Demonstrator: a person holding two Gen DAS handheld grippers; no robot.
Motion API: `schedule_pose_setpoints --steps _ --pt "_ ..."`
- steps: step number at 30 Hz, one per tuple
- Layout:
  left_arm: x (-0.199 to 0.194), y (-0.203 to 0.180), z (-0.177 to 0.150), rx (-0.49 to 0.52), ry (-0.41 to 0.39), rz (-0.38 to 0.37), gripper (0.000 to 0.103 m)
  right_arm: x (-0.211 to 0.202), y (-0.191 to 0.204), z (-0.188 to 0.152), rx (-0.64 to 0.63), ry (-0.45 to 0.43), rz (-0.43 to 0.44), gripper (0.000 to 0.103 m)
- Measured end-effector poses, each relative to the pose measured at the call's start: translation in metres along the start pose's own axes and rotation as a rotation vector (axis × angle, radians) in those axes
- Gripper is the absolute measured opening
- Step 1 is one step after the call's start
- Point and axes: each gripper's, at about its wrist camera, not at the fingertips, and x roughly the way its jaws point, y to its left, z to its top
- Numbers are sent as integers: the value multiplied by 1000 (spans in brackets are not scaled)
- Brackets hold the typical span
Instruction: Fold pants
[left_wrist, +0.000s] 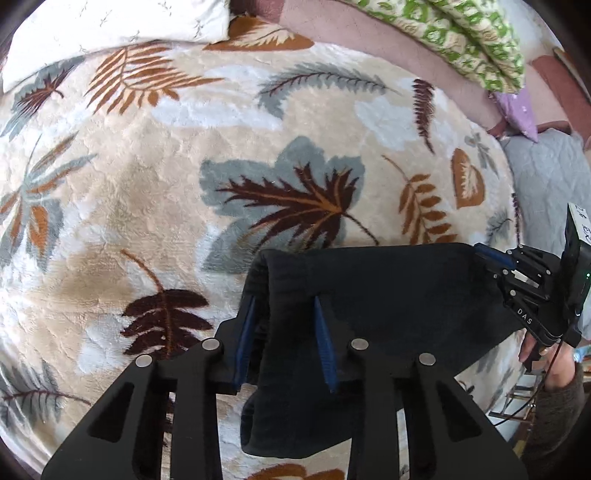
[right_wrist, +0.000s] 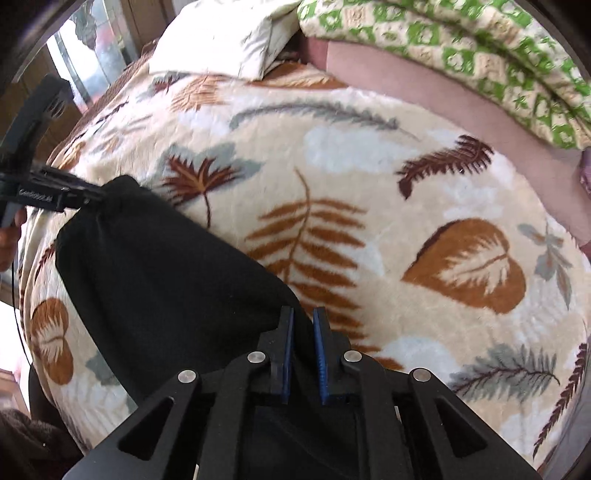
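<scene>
The black pants (left_wrist: 369, 295) hang lifted above the leaf-patterned blanket (left_wrist: 147, 184), held by one edge between both grippers. My left gripper (left_wrist: 284, 306) is shut on the left corner of that edge, with cloth bunched between its blue pads. My right gripper (left_wrist: 484, 254) grips the right corner in the left wrist view. In the right wrist view the right gripper (right_wrist: 303, 314) is shut on the pants (right_wrist: 166, 277), and the left gripper (right_wrist: 92, 195) holds the far corner at left.
A white pillow (left_wrist: 110, 26) lies at the blanket's far left. A green patterned quilt (left_wrist: 461, 37) lies along the pink headboard (left_wrist: 332, 37) at the back. A grey cover (left_wrist: 546, 173) lies at the right.
</scene>
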Motion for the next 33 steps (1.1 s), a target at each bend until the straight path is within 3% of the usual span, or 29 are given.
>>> schedule_pose_setpoints --steps 2,5,8,11,17,19,21,24,27,30,33 --pt "4 0 1 6 24 -20 29 8 -4 1 30 3 -3 10" --pt "-5 1 0 -12 -10 -33 29 10 -4 0 42 -3 -11 10" --pt "-13 -1 1 5 -105 82 25 -1 -10 3 62 -50 -18 3" --pt "9 3 -1 12 -22 118 21 -2 -22 3 123 -75 10 3" --pt "16 -8 -5 55 -56 222 23 25 -22 -3 148 -18 11 4" --pt "11 -7 -4 38 -63 202 23 32 -22 -3 156 8 -17 14" --pt "-2 1 -4 8 -90 176 23 27 -28 -3 199 3 -12 14" --pt "-22 12 -10 -30 -138 220 24 -7 -46 -10 312 -86 51 19" --pt "-31 17 -21 -59 -115 204 24 -42 -55 -29 380 -137 90 37" --pt "-39 4 -42 -39 -105 161 27 -74 -56 -57 456 -178 138 39" --pt "-28 -11 -57 -6 -59 211 31 -103 -65 -92 559 -207 142 46"
